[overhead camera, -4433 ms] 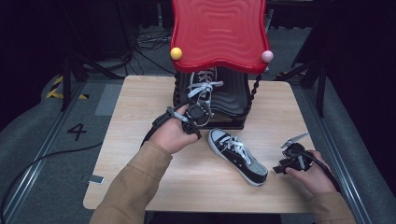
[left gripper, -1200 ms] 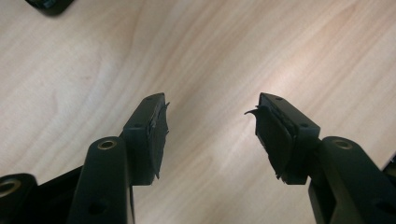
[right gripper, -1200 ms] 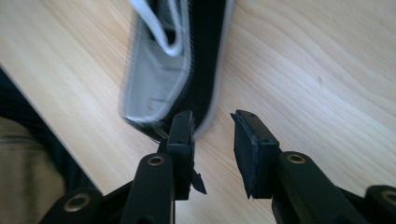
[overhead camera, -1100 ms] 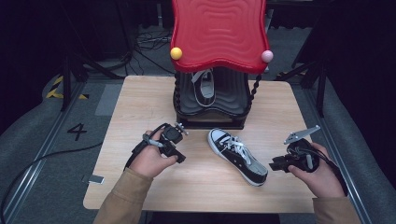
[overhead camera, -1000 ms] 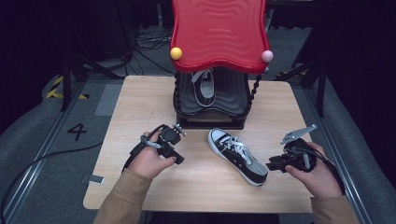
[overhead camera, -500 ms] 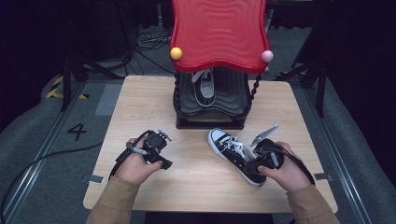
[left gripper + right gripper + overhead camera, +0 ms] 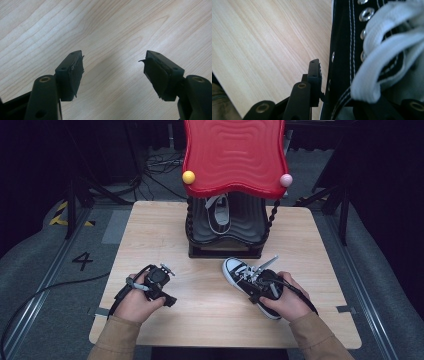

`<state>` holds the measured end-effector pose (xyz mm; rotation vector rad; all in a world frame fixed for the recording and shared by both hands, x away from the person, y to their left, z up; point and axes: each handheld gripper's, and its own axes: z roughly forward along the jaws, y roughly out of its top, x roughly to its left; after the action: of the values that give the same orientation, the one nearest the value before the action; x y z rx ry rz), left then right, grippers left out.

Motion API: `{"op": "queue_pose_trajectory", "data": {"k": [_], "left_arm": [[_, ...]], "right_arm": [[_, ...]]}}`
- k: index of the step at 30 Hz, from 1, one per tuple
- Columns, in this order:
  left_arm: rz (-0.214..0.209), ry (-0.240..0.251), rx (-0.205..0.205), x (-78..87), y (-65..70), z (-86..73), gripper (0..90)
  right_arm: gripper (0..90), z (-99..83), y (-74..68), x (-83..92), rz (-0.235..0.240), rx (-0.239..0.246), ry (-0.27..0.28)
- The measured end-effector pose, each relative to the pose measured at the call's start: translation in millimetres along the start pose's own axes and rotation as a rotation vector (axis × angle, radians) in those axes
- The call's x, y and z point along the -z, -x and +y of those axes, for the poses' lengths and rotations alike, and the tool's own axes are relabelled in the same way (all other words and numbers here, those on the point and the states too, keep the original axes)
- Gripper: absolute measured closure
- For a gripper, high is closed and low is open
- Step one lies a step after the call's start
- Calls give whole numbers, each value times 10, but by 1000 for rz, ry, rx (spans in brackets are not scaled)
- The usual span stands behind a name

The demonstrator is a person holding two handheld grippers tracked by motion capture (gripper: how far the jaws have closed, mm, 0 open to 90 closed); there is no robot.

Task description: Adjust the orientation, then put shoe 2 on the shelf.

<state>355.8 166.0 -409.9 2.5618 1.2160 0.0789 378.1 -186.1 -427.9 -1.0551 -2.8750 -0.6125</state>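
From the high view we noted the right gripper (image 7: 261,283) set over the black sneaker (image 7: 239,271) on the table (image 7: 200,320), presumably to lift it toward the red shoe stand (image 7: 227,227) where its mate (image 7: 218,215) already sat, while the left gripper (image 7: 161,282) rested aside. In the left gripper view, its fingers (image 7: 72,72) had just been opening and stood wide with only bare wood between them. In the right gripper view, one finger (image 7: 314,72) lay just outside the sneaker's (image 7: 342,60) canvas side, the jaws having just been closing around the collar; we could not tell whether the pads yet pressed.

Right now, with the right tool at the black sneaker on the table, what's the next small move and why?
Probably finish closing the right tool on the black canvas sneaker: its jaws, just closing, straddle the shoe's side wall, one outside, one inside; whether they pinch it is unclear.
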Motion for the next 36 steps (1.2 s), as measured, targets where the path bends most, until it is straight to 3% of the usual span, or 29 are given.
{"op": "queue_pose_trajectory", "data": {"k": [4, 8, 20, 23, 29, 36], "left_arm": [[-2, -5, 20, -13, -24, -74, 312], [-4, -10, 2, -28, -79, -110, 302], [-2, 25, 47, 73, -240, -159, 287], [-2, 35, 58, 87, -278, -169, 284], [-6, 52, 55, 123, -327, -137, 282], [-3, 58, 41, 148, -295, -101, 275]], "right_arm": [[768, 80, -16, -68, -36, 9, 10], [791, 141, -12, -140, -78, 6, -7], [828, 143, 0, -120, -71, -28, -5], [847, 145, -14, -70, -80, -45, 17], [870, 158, -27, 148, -34, -76, 57], [874, 177, -120, 471, -35, -52, 92]]}}
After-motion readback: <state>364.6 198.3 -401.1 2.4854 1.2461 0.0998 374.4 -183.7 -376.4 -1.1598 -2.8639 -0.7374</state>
